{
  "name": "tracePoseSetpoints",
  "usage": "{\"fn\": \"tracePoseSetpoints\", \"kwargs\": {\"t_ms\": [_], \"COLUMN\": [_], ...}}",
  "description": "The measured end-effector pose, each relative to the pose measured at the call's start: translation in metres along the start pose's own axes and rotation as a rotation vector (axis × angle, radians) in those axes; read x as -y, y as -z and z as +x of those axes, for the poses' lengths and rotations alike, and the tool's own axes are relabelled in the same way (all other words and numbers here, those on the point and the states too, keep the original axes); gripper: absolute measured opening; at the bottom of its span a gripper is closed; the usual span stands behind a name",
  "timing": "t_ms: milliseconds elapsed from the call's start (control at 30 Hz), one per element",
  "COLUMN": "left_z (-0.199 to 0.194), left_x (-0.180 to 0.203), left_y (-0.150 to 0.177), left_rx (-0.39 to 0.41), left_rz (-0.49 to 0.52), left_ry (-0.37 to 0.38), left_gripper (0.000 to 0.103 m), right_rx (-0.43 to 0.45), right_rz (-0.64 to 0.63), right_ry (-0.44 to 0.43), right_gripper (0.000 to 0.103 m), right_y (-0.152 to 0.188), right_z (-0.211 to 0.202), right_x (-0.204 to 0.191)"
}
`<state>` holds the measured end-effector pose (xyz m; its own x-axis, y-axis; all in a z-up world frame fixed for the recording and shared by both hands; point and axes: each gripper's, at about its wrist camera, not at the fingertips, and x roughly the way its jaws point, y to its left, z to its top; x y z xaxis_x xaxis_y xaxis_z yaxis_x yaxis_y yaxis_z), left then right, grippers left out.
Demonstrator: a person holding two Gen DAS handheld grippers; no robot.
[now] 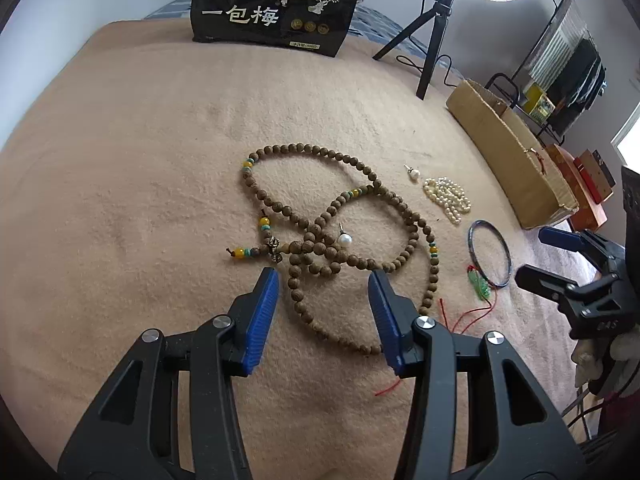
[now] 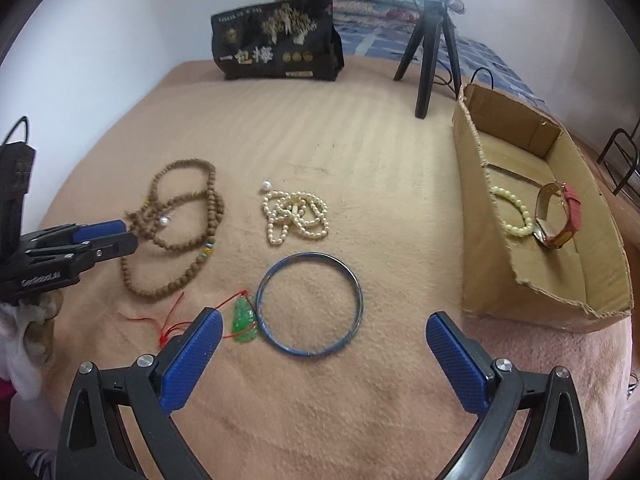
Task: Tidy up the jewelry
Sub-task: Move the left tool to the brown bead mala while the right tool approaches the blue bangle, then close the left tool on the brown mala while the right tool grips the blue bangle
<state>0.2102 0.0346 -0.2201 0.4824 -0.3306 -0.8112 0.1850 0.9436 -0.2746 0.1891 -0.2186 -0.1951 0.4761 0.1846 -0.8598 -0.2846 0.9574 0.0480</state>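
A long wooden bead necklace (image 1: 320, 240) lies looped on the tan blanket, with a pearl earring (image 1: 345, 239) resting on it. My left gripper (image 1: 326, 280) hangs open just above its near loops, beads between the fingertips and no pad pressing them. In the right wrist view, my right gripper (image 2: 324, 318) stands wide open over a blue bangle (image 2: 356, 280). A green jade pendant (image 2: 244, 320) on a red cord touches the bangle's left side, by the left fingertip. Farther back lie a pearl necklace (image 2: 296, 216) and a second pearl earring (image 2: 266, 186).
A cardboard box (image 2: 476, 240) at the right holds a pale bead bracelet (image 2: 525, 214) and a red-strapped watch (image 2: 572, 208). A black printed bag (image 2: 276, 48) and a ring-light tripod (image 2: 428, 40) stand at the back. My left gripper (image 2: 128, 234) shows at the left edge.
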Motion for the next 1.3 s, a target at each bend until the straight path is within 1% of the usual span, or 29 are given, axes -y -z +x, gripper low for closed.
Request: {"fn": "tracePoseSetpoints", "kwargs": {"t_ms": [67,167,333,500,600,667,800,867,967,1100,1133,1167,1200,1267,1300], "left_z": [0.002,0.004,0.006,0.01,0.013,0.014,0.012,0.012,0.015,0.021,0.022,0.023,0.024,0.023,0.023], "left_x": [0.0,-0.001,-0.001,0.0,0.001,0.002,0.004,0.004,0.002,0.005,0.006,0.007,0.007,0.005,0.003], "left_y": [0.0,0.0,0.0,0.0,-0.001,0.0,0.004,0.004,0.0,-0.005,-0.005,-0.005,-0.004,-0.004,-0.003], "left_rx": [0.002,0.005,0.006,0.009,0.013,0.017,0.02,0.022,0.024,0.029,0.035,0.039,0.045,0.055,0.057], "left_rz": [0.006,0.007,0.014,0.018,0.03,0.047,0.076,0.075,0.055,0.065,0.076,0.083,0.087,0.078,0.071], "left_ry": [-0.003,-0.001,0.0,0.001,-0.011,-0.023,-0.042,-0.057,-0.058,-0.07,-0.076,-0.086,-0.097,-0.1,-0.099], "left_gripper": [0.048,0.048,0.048,0.048,0.048,0.046,0.045,0.045,0.045,0.045,0.043,0.037,0.034,0.021,0.018], "right_rx": [-0.019,-0.036,-0.054,-0.064,-0.075,-0.077,-0.085,-0.085,-0.088,-0.089,-0.09,-0.091,-0.091,-0.091,-0.091], "right_rz": [0.027,0.066,0.093,0.097,0.086,0.081,0.077,0.072,0.063,0.066,0.066,0.065,0.066,0.064,0.064], "right_ry": [0.01,-0.004,0.024,0.039,0.056,0.063,0.064,0.07,0.075,0.079,0.078,0.076,0.074,0.07,0.068], "right_gripper": [0.103,0.102,0.101,0.1,0.1,0.1,0.1,0.1,0.1,0.101,0.101,0.101,0.101,0.101,0.101], "right_y": [-0.003,-0.008,-0.013,-0.014,-0.013,-0.013,-0.014,-0.014,-0.016,-0.016,-0.016,-0.016,-0.016,-0.016,-0.016], "right_z": [0.008,0.017,0.029,0.037,0.041,0.041,0.042,0.042,0.046,0.047,0.047,0.048,0.048,0.048,0.049], "right_x": [0.0,0.002,0.001,0.0,-0.001,-0.001,-0.001,-0.003,-0.005,-0.004,-0.004,-0.003,-0.003,-0.003,-0.003]}}
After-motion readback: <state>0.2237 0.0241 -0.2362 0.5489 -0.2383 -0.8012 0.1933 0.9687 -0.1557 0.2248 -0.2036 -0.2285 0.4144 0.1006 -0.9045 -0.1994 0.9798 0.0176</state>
